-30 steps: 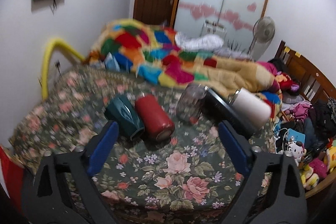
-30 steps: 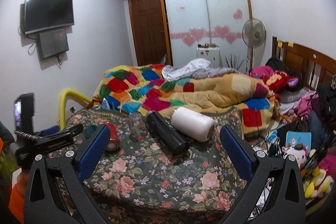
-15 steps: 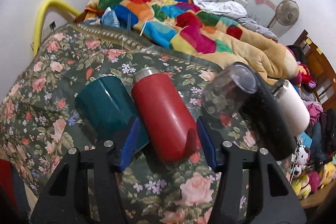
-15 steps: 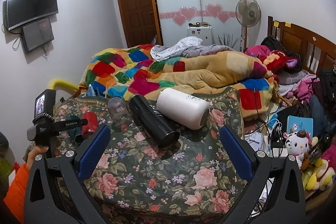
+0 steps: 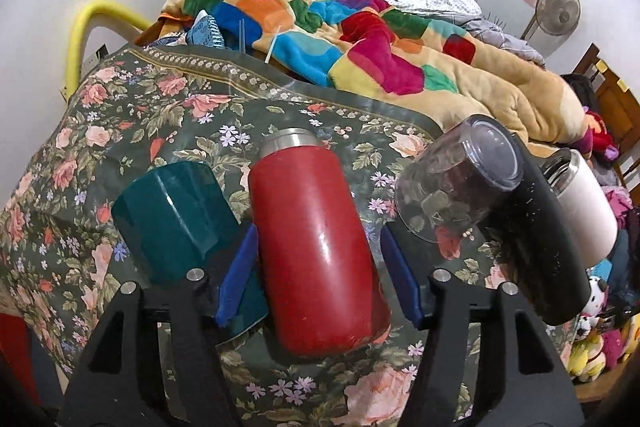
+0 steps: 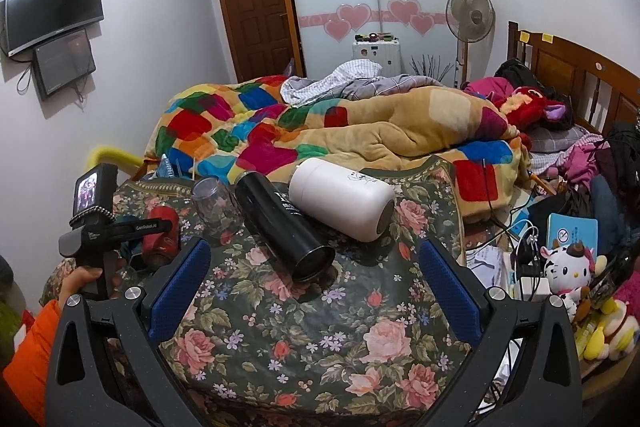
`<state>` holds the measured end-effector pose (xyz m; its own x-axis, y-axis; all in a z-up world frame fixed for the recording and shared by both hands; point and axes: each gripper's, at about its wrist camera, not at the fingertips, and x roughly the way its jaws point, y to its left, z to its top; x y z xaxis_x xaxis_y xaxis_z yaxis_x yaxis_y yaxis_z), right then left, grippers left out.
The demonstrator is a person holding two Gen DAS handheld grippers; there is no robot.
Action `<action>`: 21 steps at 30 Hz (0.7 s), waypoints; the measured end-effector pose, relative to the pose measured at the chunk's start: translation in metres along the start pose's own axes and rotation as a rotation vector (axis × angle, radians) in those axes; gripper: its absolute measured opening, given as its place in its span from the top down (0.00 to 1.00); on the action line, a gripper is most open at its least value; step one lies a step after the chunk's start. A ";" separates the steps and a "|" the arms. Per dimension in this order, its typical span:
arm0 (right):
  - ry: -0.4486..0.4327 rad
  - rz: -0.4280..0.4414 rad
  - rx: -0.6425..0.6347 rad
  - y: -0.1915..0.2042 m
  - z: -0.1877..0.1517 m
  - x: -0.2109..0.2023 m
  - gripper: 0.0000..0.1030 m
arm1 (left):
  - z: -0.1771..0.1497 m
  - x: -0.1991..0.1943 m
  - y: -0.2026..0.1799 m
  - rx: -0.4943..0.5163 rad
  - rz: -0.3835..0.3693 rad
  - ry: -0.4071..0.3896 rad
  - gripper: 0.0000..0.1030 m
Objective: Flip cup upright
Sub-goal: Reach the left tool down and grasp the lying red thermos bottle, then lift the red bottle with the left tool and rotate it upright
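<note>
Five toppled cups on floral tablecloth beside quilt-heaped bed; left tool spread astride red cup, right tool spread.

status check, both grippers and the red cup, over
Left gripper open, straddling red cup, which lies on its side. Right gripper open, empty. Teal cup crowds the left finger.
</note>
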<state>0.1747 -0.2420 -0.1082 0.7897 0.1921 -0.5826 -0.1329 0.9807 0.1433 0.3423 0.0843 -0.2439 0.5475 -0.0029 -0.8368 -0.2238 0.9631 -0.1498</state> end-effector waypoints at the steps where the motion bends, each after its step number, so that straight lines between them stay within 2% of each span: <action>1: 0.000 0.001 0.001 0.000 0.000 0.001 0.00 | 0.001 0.001 -0.001 0.005 0.006 0.000 0.39; 6: 0.004 0.002 0.001 -0.001 -0.002 0.002 0.00 | 0.001 0.008 -0.010 0.052 0.045 0.004 0.34; 11: 0.004 0.005 0.001 -0.001 -0.003 0.001 0.00 | 0.000 0.018 -0.017 0.104 0.112 0.017 0.34; 14: -0.002 0.003 -0.003 -0.001 -0.004 -0.001 0.00 | -0.002 0.020 -0.017 0.117 0.144 0.020 0.41; 21: -0.005 0.008 0.004 0.000 -0.004 -0.003 0.00 | -0.012 0.012 -0.017 0.103 0.091 0.033 0.41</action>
<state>0.1701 -0.2428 -0.1093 0.7914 0.2000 -0.5777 -0.1372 0.9790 0.1510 0.3428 0.0646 -0.2572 0.5016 0.0790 -0.8615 -0.1869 0.9822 -0.0188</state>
